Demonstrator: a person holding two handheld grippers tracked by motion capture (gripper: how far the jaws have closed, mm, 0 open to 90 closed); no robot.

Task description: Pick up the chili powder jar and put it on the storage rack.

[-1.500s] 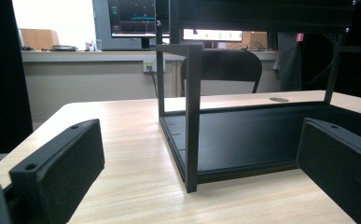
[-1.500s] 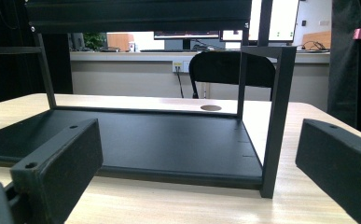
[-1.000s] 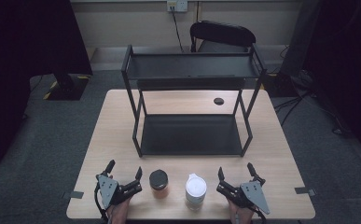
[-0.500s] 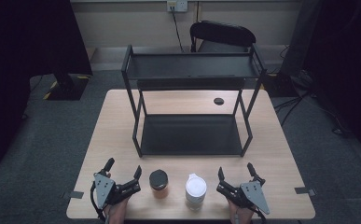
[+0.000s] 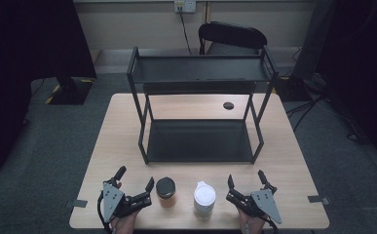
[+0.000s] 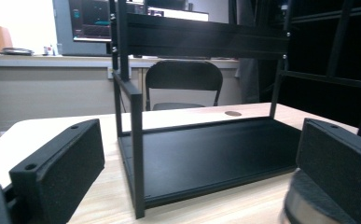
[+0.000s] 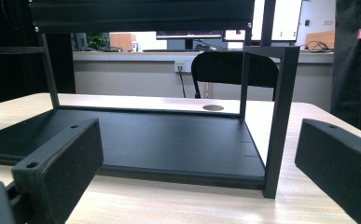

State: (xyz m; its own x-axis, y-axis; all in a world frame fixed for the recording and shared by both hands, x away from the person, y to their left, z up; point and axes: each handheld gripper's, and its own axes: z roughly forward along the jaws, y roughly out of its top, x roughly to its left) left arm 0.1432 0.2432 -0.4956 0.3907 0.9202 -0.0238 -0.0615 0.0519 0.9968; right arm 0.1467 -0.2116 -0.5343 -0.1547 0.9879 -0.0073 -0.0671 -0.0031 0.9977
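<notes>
Your left tool [image 5: 134,186] sits at the near edge of the tabletop [image 5: 113,146] with its jaws spread wide and nothing between them. Its right jaw tip lies just beside the dark-lidded jar [image 5: 165,192], and in the left gripper view the rounded dark lid [image 6: 308,205] shows at the bottom right, right under that jaw; whether they touch you cannot tell from these views. The jar has an orange-brown body and stands upright near the front edge.

Your right tool [image 5: 244,184] rests at the near right of the tabletop, jaws also parted and empty. The white lidded cup [image 5: 204,198] stands upright just to the left of its left jaw, apart from it. The jar and the cup stand side by side between your two tools, near each other but not touching.

Beyond them, in the middle of the tabletop, stands a black two-tier metal rack [image 5: 199,114]. Its lower shelf [image 6: 206,154] is a dark flat tray lying low over the wood, and both gripper views look straight into it between the spread jaws. The upper shelf [image 5: 200,69] runs across the top on four black posts. A small round dark grommet [image 5: 228,105] sits in the tabletop behind the rack on the right. A black folding chair [image 5: 232,38] stands past the far edge.
</notes>
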